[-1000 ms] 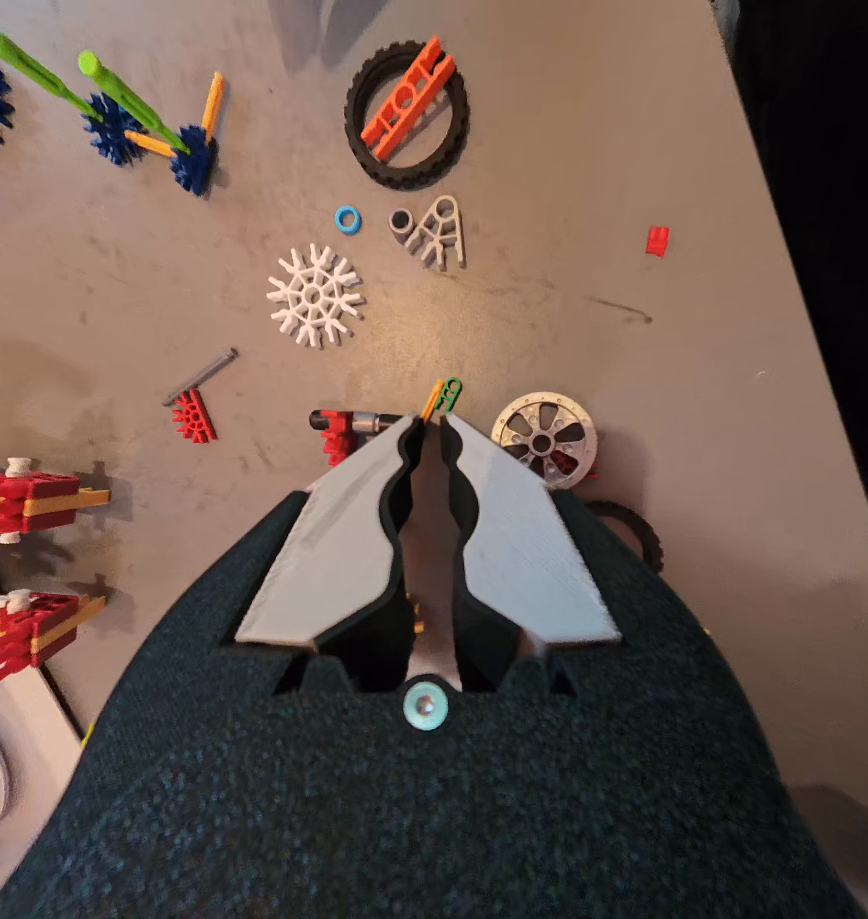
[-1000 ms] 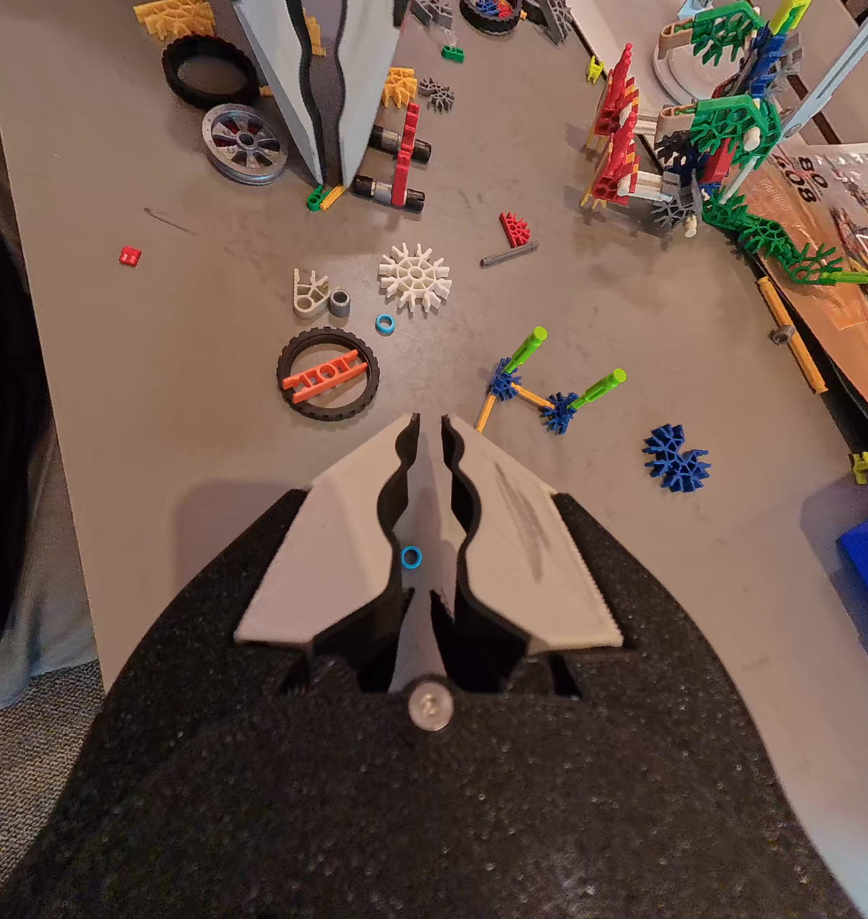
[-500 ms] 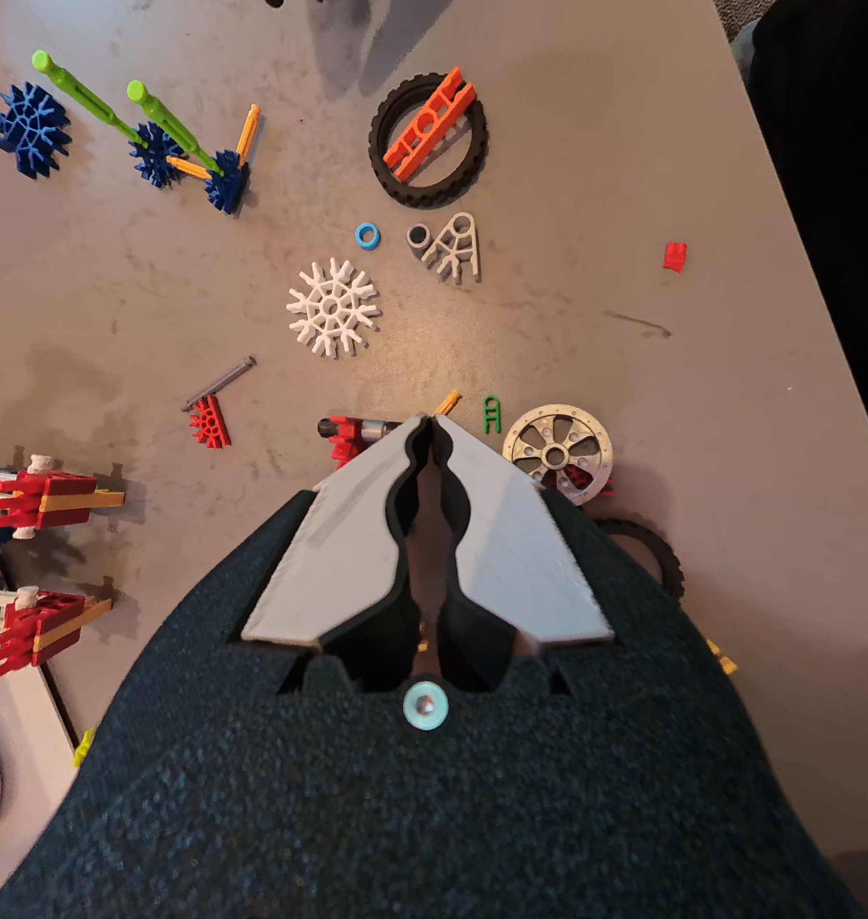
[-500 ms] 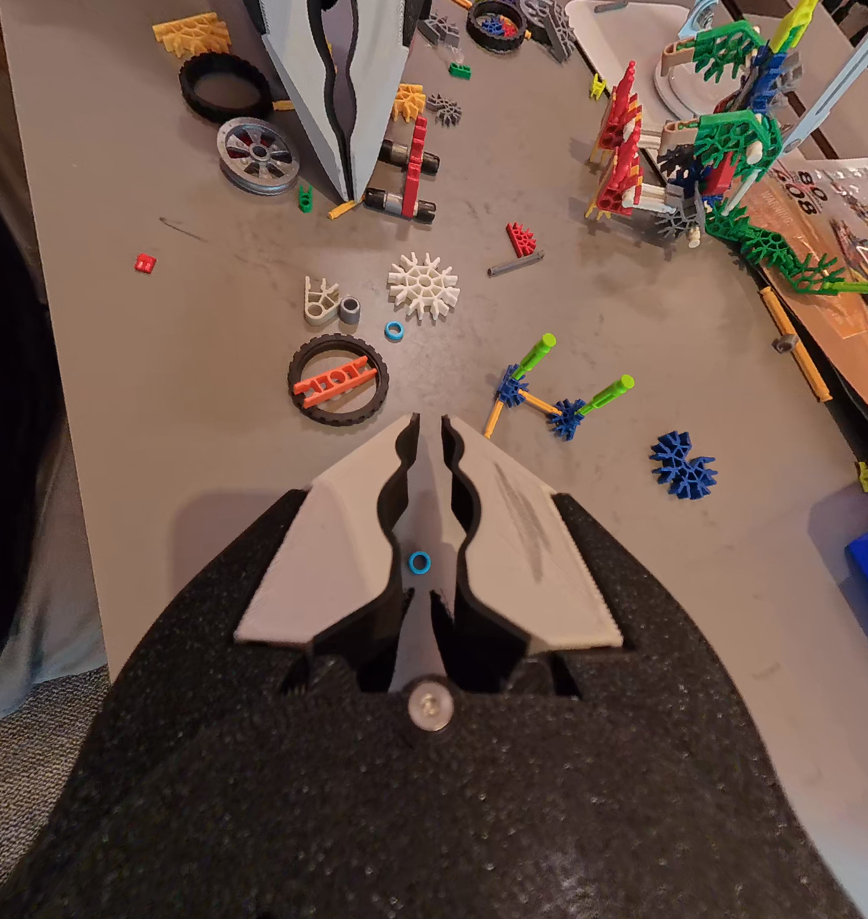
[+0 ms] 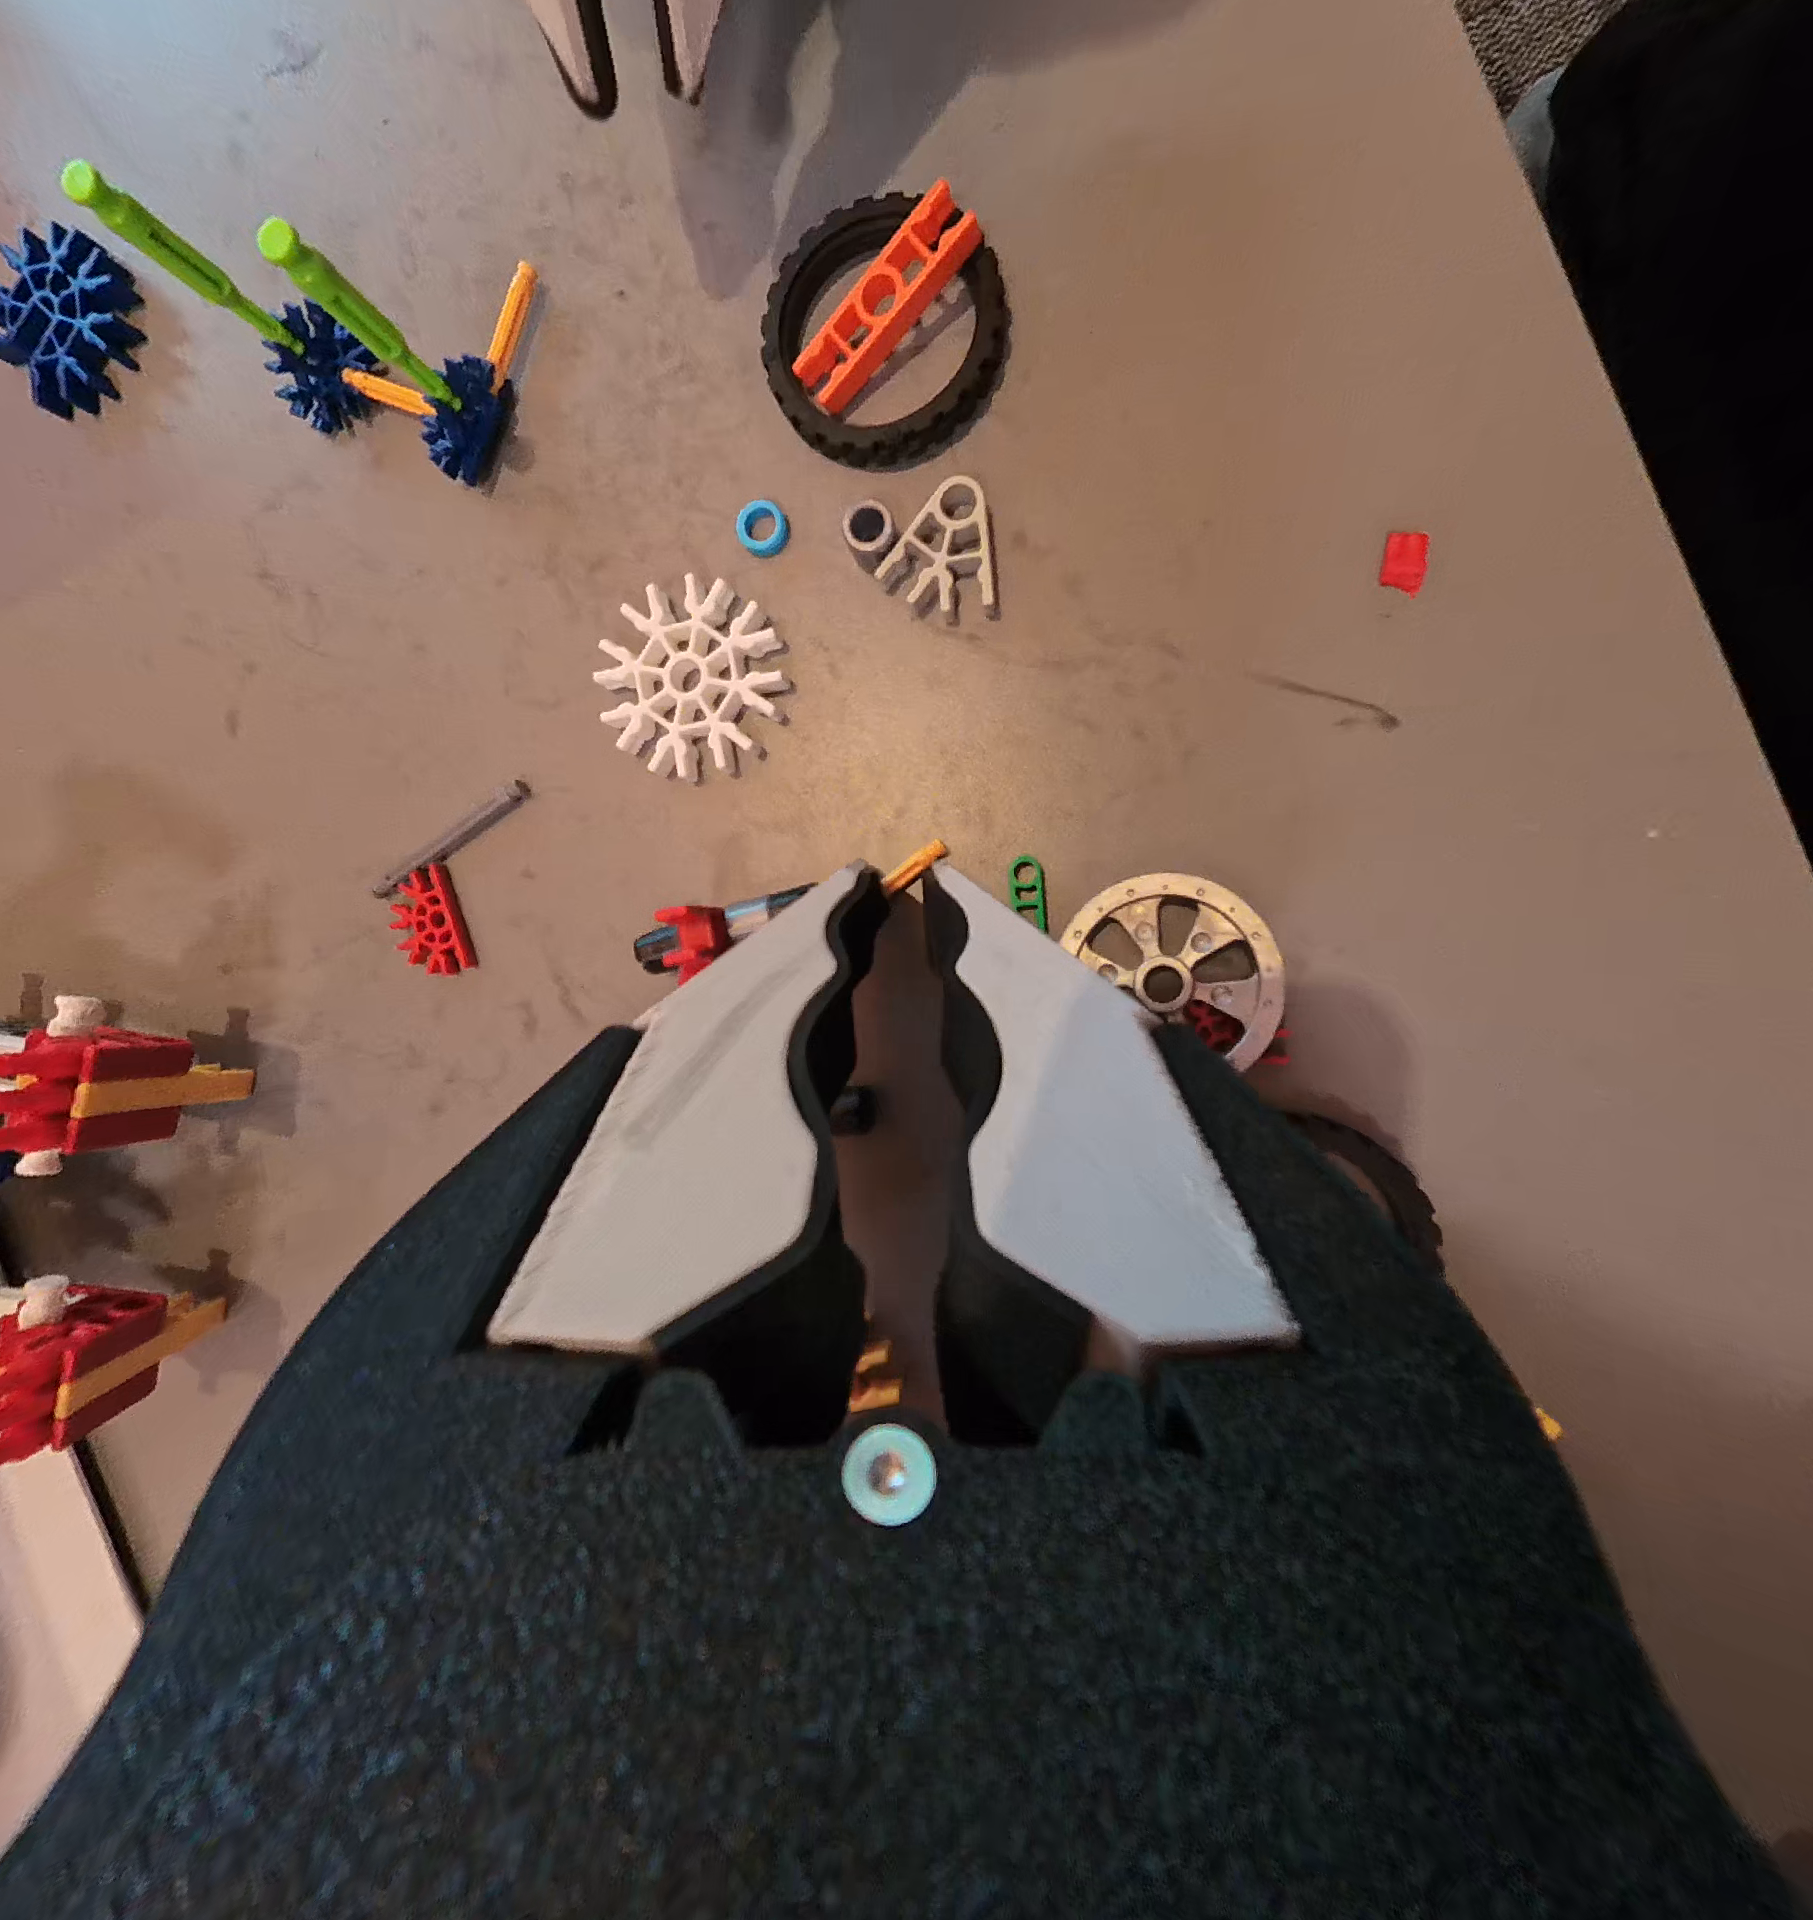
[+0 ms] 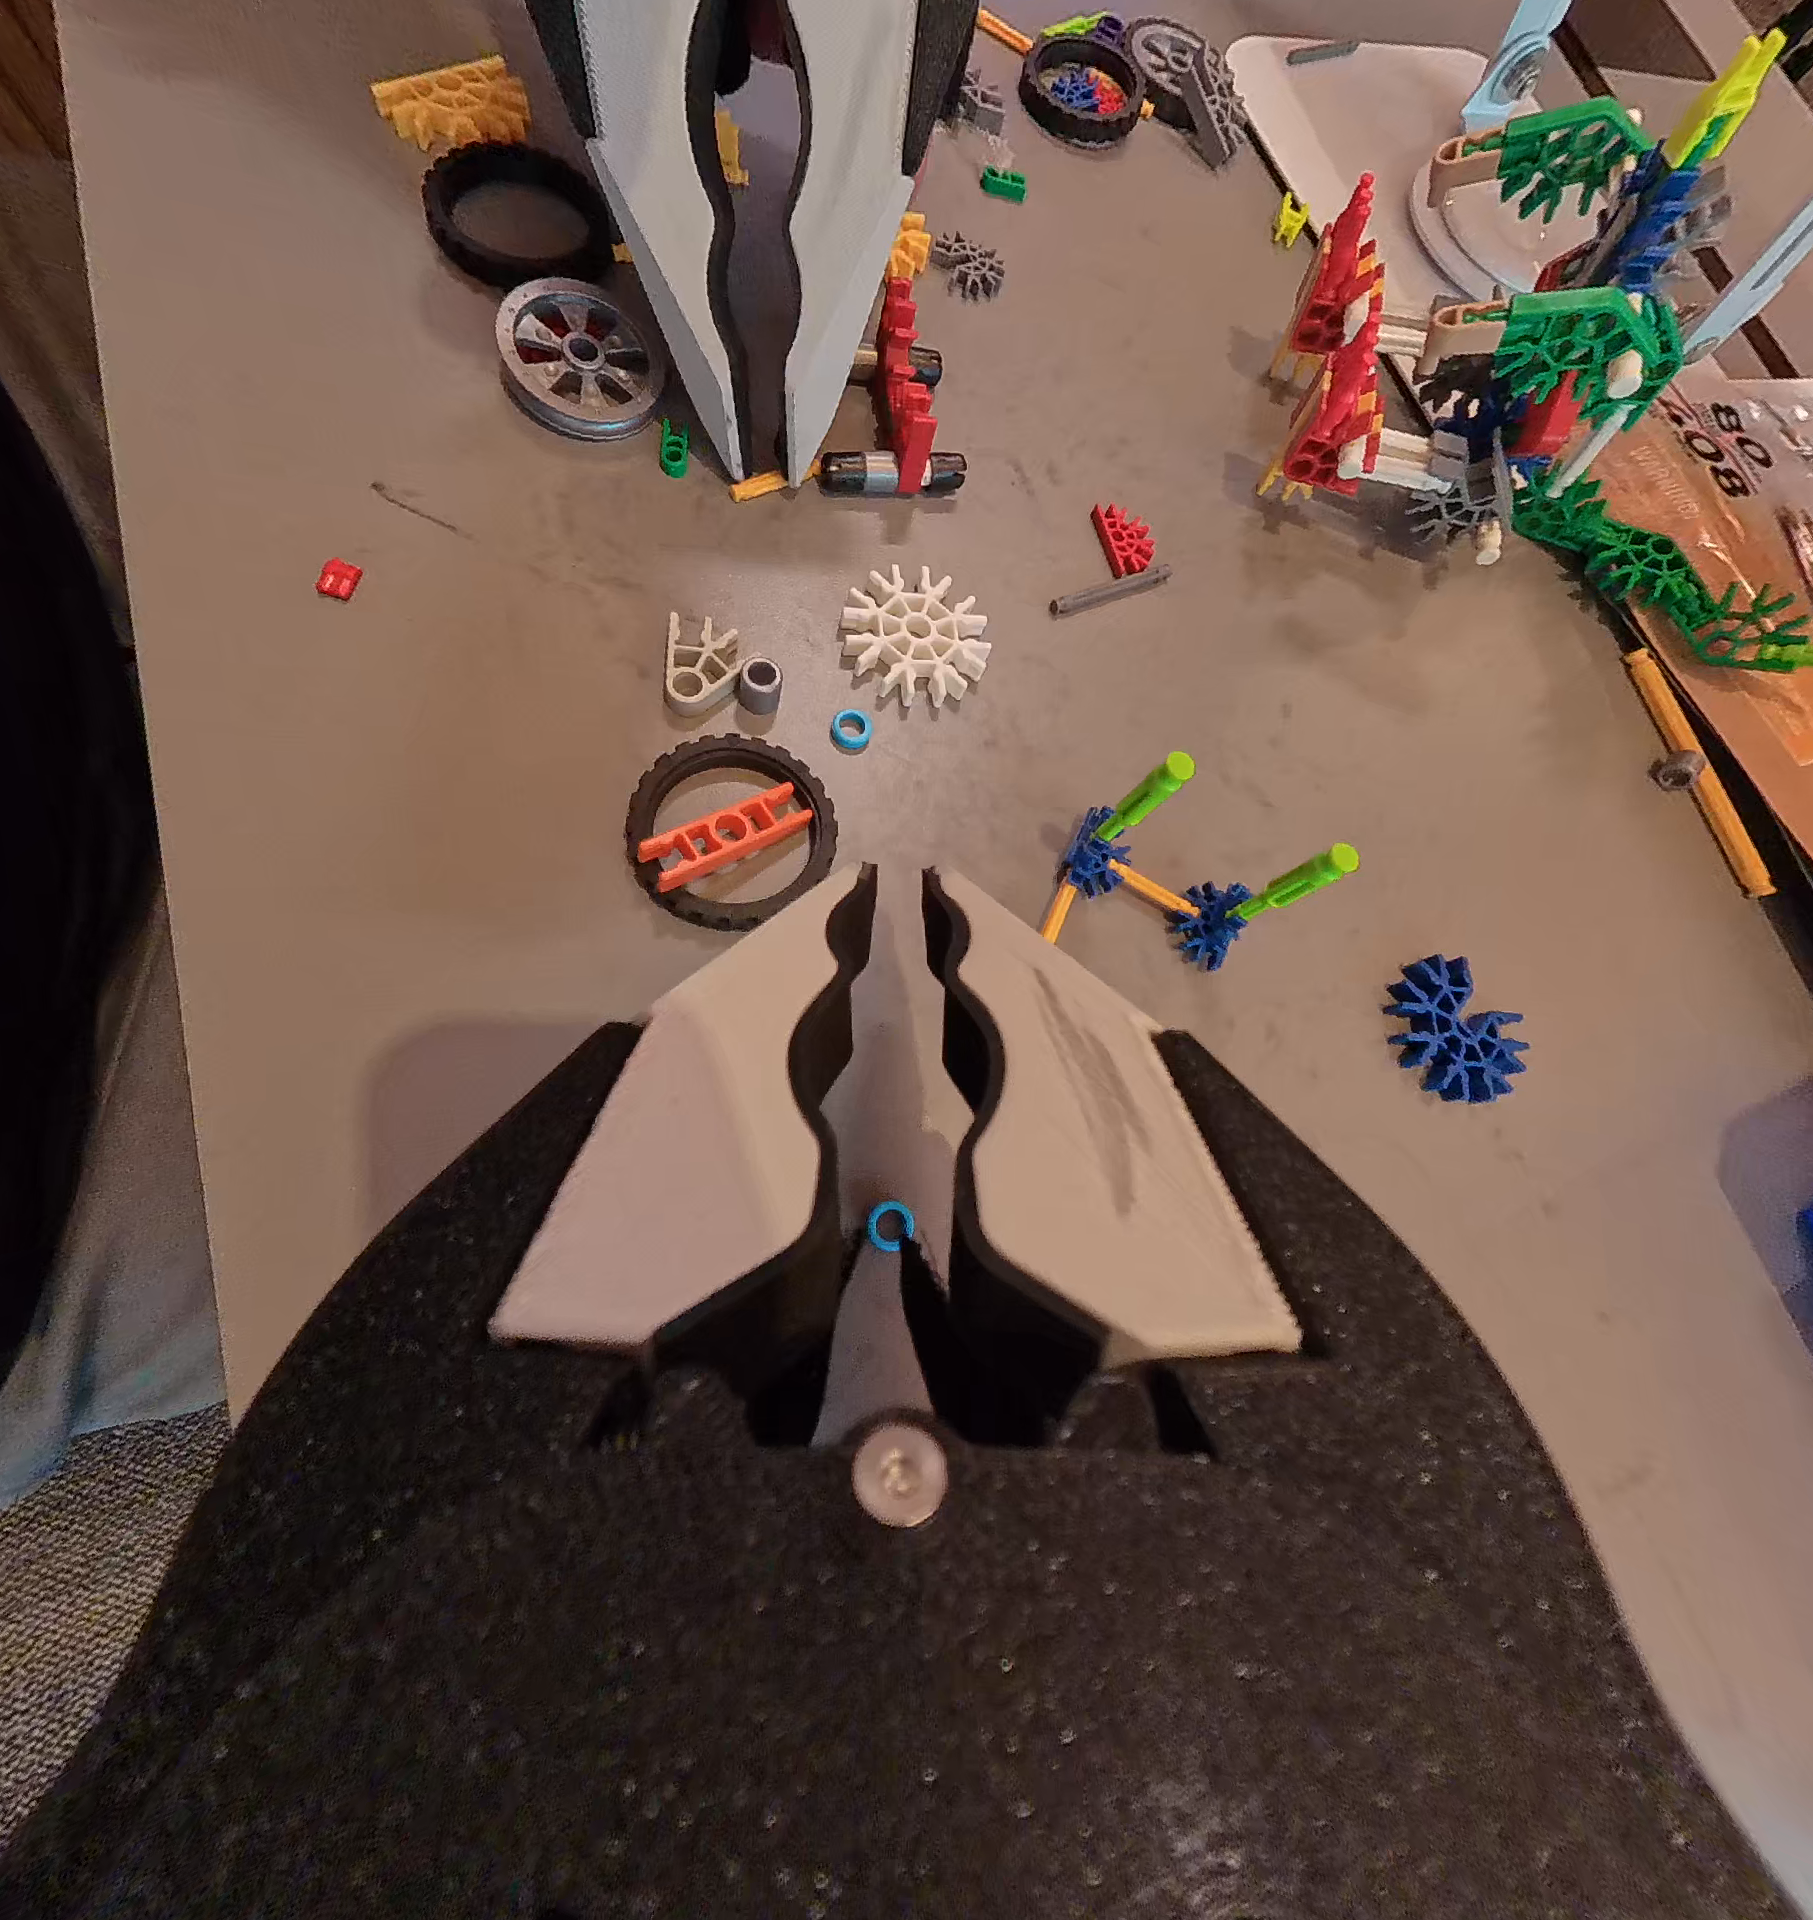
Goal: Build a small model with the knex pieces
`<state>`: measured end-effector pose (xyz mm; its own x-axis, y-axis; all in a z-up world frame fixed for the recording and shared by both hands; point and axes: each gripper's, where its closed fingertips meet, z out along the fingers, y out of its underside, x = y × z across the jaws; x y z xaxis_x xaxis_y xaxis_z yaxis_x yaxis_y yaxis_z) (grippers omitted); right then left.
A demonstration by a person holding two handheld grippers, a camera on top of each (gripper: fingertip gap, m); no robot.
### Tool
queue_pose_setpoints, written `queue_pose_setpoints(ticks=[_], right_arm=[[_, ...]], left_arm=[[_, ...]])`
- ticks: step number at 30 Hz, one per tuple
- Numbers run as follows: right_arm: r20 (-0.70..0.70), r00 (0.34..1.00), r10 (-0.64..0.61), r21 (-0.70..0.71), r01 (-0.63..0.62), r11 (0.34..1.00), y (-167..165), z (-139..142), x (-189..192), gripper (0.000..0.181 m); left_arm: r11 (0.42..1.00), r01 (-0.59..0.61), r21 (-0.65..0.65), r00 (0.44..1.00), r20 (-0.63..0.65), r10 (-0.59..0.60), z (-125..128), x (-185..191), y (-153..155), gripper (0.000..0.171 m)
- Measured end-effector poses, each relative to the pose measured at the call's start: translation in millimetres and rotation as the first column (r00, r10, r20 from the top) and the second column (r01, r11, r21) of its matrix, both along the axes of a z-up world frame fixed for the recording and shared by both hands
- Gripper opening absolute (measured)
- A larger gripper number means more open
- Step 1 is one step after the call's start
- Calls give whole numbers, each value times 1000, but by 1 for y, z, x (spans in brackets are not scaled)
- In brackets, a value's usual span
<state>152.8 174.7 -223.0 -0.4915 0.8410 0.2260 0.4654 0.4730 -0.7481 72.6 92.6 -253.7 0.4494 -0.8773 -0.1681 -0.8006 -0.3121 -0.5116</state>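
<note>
My left gripper [image 5: 897, 883] has its tips down on the grey table and is closed to a narrow gap on a short orange rod [image 5: 917, 860]. A green clip [image 5: 1027, 891] and a silver wheel hub [image 5: 1172, 966] lie just right of it, and a red connector on a black rod [image 5: 689, 930] lies left. The right wrist view shows this gripper [image 6: 769, 478] from the front. My right gripper [image 6: 897, 883] hovers above the table beside a black tyre [image 6: 730, 831], nearly closed, with nothing between its tips. A blue ring [image 6: 888, 1226] shows low in its gap; held or lying, I cannot tell.
A white snowflake connector [image 5: 689, 675], a second blue ring [image 5: 762, 528], a grey connector [image 5: 938, 551] and blue connectors with green rods [image 6: 1193, 873] lie mid-table. A red and green built model [image 6: 1504, 343] stands far right. The table edge [image 6: 154, 831] runs along the left. The gap from one gripper's tips to the other's is roughly 12 cm. It is some 4 cm from my left tips to the silver wheel hub [image 5: 1172, 966]. Seen from the right wrist view [image 6: 577, 358] as well.
My left gripper closed in around the orange rod, and the green clip ended up apart to the right. The right gripper kept its narrow gap and drifted slightly; its tips now show in the left view.
</note>
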Motion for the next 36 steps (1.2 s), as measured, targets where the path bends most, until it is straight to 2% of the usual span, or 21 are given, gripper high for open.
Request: queue_pose_setpoints(ticks=[4,16,26,36], right_arm=[[3,1000,11,-2,-11,1000,-3,-1,-3,8],[10,999,34,0,-34,999,-9,0,-12,8],[18,999,36,-7,-36,999,-8,-2,-13,8],[17,999,43,-15,-43,999,-8,-1,-15,8]], left_arm=[[1000,-2,7,1000,24,2,1,3,2,0],[996,-6,86,999,39,3,2,7,5,0],[997,-12,74,999,42,9,2,4,5,0],[999,-19,38,994,109,15,1,7,4,13]])
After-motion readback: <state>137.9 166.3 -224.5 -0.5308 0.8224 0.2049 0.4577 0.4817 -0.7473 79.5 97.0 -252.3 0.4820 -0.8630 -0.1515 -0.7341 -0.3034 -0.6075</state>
